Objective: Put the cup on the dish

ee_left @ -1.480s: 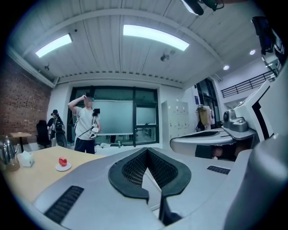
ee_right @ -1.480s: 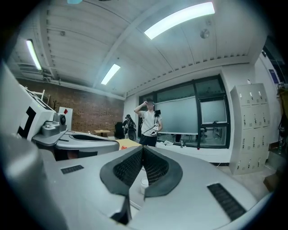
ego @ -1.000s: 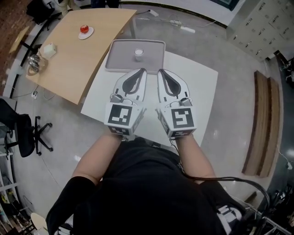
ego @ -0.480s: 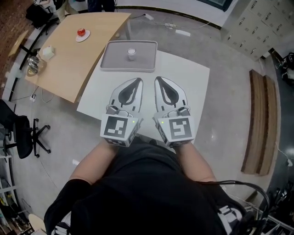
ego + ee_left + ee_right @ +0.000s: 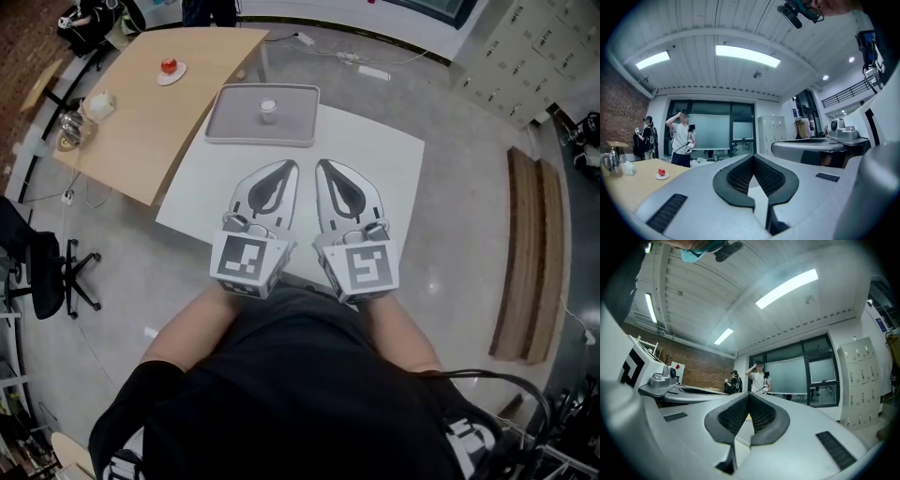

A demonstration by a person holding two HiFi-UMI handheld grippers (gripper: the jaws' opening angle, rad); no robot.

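Both grippers have drawn back from the grey tray (image 5: pixel 225 133) toward the person's body. Left gripper (image 5: pixel 287 167) and right gripper (image 5: pixel 323 166): held level, side by side over the white table (image 5: pixel 394 178), jaws pressed together on nothing, forearms (image 5: pixel 192 323) extended forward. The cup (image 5: pixel 268 110) stands upright on the tray, well beyond both tips.

Lab workspace: lockers (image 5: pixel 525 42), tables (image 5: pixel 141 122), brick wall (image 5: pixel 621 117)
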